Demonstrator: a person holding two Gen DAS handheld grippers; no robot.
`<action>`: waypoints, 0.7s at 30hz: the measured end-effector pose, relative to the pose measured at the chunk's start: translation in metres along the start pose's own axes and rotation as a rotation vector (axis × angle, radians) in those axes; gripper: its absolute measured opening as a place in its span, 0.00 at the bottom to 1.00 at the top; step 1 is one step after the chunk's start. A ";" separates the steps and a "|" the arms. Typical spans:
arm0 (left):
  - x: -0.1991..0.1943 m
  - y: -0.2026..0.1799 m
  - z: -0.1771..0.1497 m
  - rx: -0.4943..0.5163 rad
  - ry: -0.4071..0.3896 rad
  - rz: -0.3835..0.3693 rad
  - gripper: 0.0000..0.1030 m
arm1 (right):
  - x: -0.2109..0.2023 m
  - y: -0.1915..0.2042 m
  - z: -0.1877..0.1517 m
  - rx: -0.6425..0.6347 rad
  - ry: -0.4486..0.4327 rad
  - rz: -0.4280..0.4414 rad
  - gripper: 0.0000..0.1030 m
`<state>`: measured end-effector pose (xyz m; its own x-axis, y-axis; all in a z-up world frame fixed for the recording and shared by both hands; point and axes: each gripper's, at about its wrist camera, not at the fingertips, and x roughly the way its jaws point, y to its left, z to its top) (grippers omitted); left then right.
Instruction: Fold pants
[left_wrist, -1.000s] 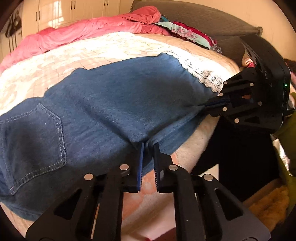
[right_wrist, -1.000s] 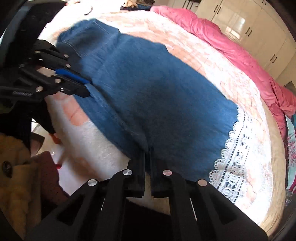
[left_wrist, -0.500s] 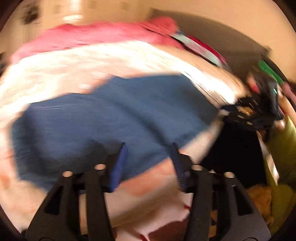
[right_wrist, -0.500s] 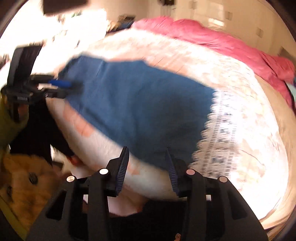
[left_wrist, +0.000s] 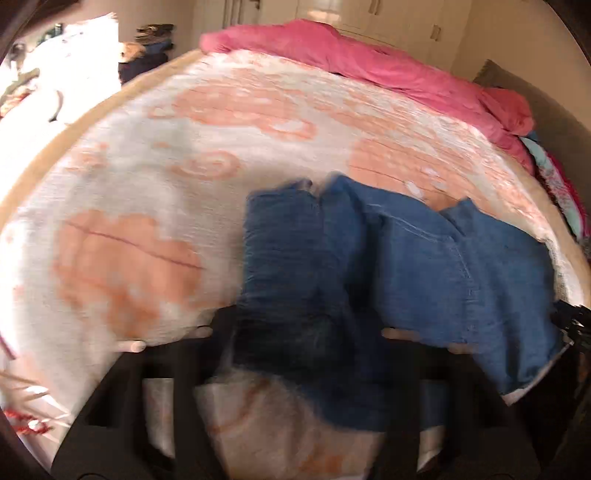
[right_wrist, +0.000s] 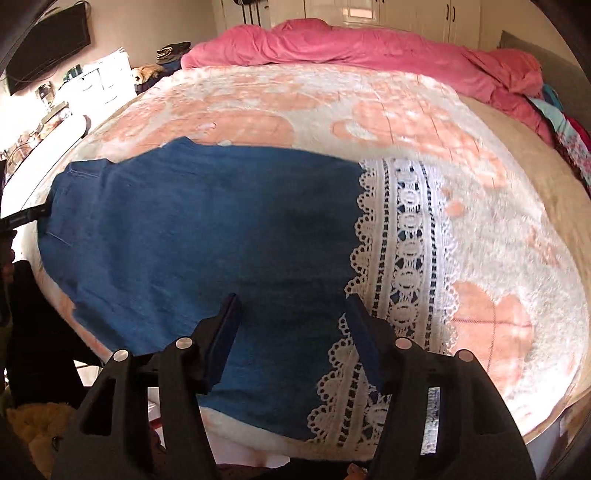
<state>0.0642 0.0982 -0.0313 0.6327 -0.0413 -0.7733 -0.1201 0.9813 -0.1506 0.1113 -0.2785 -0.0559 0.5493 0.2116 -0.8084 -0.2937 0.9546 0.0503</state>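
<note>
The blue denim pants with a white lace hem (right_wrist: 207, 236) lie spread across the near part of a fleecy white blanket with peach blotches (right_wrist: 498, 258) covering the bed, waistband end to the left, lace cuff to the right; a pink duvet (right_wrist: 369, 48) is bunched along the far edge. In the left wrist view the same pants (left_wrist: 424, 273) show bunched at the waist end, a ridge of cloth rising in the middle, though motion blur hides detail.

The right gripper (right_wrist: 291, 339) hovers over the leg just left of the lace, its jaws standing apart and opening, with denim beneath them but nothing pinched. The left gripper (left_wrist: 295, 332) sits low over the rumpled waist end; its jaws are closing, with denim lying between them, and whether the pads already bite the cloth I cannot tell through the blur.

Judging by the look, the denim is soft, limp and moderately heavy, so it should drape and sag from any single pinch point rather than hold a shape. It is not fragile or slippery, and the fleece probably drags on it. The lace looks open and delicate, liable to snag on a pad edge. Better holds seem to be the thick waistband at the left and the solid denim just inside the cuff, taken at matching edges so the fold lands square
</note>
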 end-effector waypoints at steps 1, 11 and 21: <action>-0.002 0.001 0.001 -0.001 -0.009 -0.002 0.35 | 0.000 0.000 0.001 -0.001 -0.003 0.000 0.57; -0.004 0.028 0.002 -0.064 0.010 0.017 0.55 | -0.002 0.003 -0.009 -0.015 0.001 0.002 0.74; -0.065 0.000 0.030 -0.009 -0.151 -0.045 0.66 | -0.046 -0.032 -0.002 0.155 -0.183 0.061 0.73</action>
<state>0.0460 0.1064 0.0372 0.7454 -0.0561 -0.6642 -0.0950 0.9773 -0.1892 0.0937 -0.3191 -0.0213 0.6709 0.2909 -0.6820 -0.2148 0.9566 0.1968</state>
